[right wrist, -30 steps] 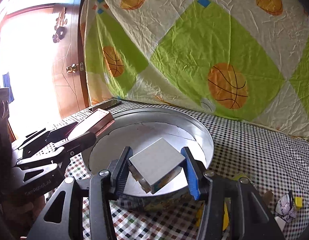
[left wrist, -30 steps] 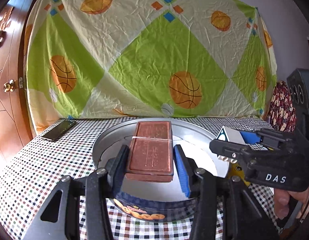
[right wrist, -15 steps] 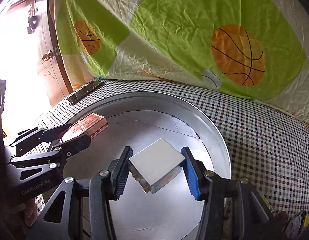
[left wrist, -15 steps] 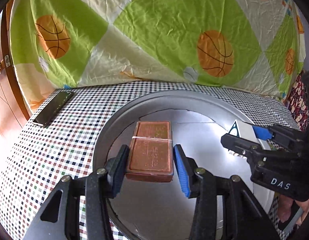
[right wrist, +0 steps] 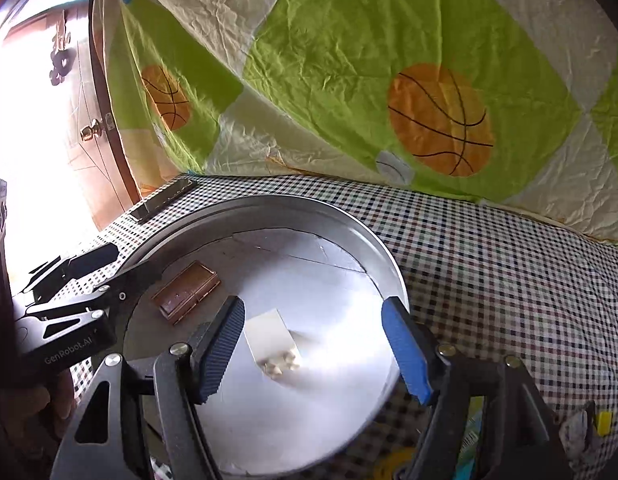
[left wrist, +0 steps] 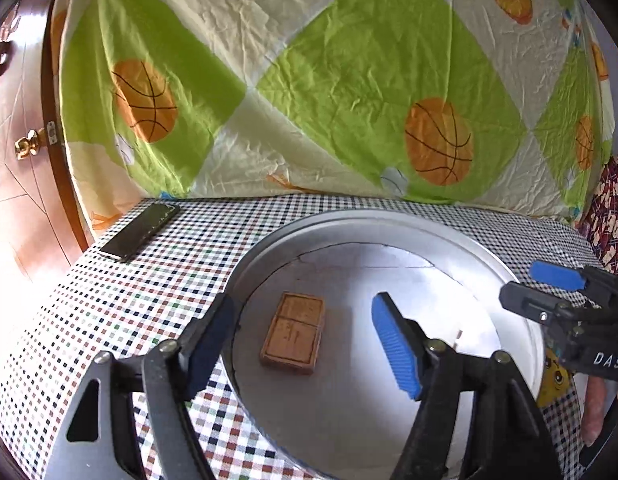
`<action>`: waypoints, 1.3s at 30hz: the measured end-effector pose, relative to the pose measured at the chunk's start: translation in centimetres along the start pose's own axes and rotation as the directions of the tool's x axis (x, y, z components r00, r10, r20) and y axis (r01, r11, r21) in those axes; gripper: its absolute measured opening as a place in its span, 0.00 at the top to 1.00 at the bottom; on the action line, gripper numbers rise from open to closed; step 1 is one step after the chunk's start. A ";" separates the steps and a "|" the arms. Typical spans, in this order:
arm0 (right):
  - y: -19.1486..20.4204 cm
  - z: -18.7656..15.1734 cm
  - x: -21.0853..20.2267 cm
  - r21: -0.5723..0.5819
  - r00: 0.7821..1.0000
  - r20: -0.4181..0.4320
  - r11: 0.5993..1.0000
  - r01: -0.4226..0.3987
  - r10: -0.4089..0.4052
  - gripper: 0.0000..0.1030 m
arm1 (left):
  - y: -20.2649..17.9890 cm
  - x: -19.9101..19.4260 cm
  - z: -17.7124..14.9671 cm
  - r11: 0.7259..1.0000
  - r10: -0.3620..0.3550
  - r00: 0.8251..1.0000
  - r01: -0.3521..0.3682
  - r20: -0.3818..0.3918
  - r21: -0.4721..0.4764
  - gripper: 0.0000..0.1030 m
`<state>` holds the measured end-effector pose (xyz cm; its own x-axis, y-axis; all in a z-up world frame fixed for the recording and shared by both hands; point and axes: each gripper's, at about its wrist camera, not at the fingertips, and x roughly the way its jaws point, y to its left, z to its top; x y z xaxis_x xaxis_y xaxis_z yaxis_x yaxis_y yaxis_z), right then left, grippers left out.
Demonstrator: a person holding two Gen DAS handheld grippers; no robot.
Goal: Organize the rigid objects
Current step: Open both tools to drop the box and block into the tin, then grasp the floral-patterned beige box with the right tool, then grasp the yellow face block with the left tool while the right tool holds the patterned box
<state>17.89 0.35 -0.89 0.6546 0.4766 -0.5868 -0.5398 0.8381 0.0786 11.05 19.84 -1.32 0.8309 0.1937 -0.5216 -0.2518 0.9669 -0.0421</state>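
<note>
A brown flat box (left wrist: 293, 334) lies on the floor of a large round silver tray (left wrist: 389, 220) on the checkered table. It also shows in the right wrist view (right wrist: 187, 293). A white box (right wrist: 272, 338) lies in the tray (right wrist: 373, 240) near it. My left gripper (left wrist: 305, 344) is open above the brown box, apart from it. My right gripper (right wrist: 315, 346) is open above the white box, apart from it. The right gripper also shows at the right edge of the left wrist view (left wrist: 565, 304).
A dark phone (left wrist: 143, 232) lies at the table's far left corner. A basketball-print sheet (left wrist: 349, 80) hangs behind the table. A wooden door (left wrist: 17, 160) stands at the left. Small wrappers and yellow items (right wrist: 585, 428) lie right of the tray.
Both grippers have opened and let go. The brown box and the white box now lie on the tray floor. Both grippers have lifted back a little.
</note>
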 end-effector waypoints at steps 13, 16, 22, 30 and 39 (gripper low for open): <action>-9.0 -11.5 -12.9 0.168 0.972 0.122 0.969 0.179 -0.200 0.29 | -8.0 -6.7 -6.9 0.994 -0.106 0.986 0.100 0.129 0.054 0.21; -9.5 -12.9 -12.7 0.173 0.975 0.096 0.968 0.181 -0.200 0.29 | -10.0 -6.9 -7.5 0.987 -0.144 0.983 0.135 0.110 0.086 0.21; -8.8 -13.7 -11.2 0.155 0.985 0.054 0.976 0.151 -0.161 0.32 | -13.5 -7.0 -8.5 0.972 -0.186 0.980 0.174 0.066 0.156 0.21; -9.0 -13.9 -8.9 0.143 0.985 -0.050 0.975 0.170 -0.165 0.56 | -15.2 -6.4 -8.6 0.960 -0.211 0.978 0.206 0.006 0.191 0.21; -9.6 -13.8 -7.8 0.137 0.980 -0.111 0.975 0.177 -0.162 0.73 | -17.5 -5.5 -8.5 0.942 -0.242 0.968 0.249 -0.061 0.223 0.23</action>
<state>10.67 -15.07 -8.14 0.6704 0.3021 -0.6778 -0.3383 0.9374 0.0832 6.62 0.43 -4.97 0.8355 -0.0564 -0.5466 0.0804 0.9966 0.0200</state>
